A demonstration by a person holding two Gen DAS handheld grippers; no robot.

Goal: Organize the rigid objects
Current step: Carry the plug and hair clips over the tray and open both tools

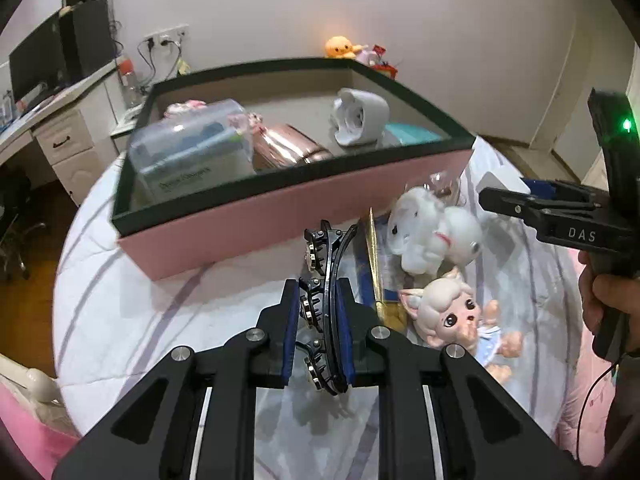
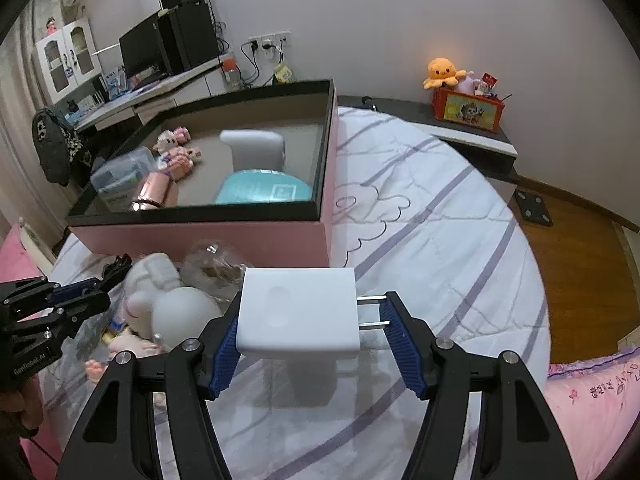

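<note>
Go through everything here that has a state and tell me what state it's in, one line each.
Left gripper: shut on black hair clip.
Right gripper: shut on white charger, prongs out.
Pink box: open, lidless, already holding items.
Pink-haired doll: lying on bed, outside box.
White figurine: lying outside box.

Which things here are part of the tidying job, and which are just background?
Job: black hair clip in left gripper; white plug adapter in right gripper; pink box; white elephant figure; doll.

Background: orange octopus plush, monitor, red crate.
</note>
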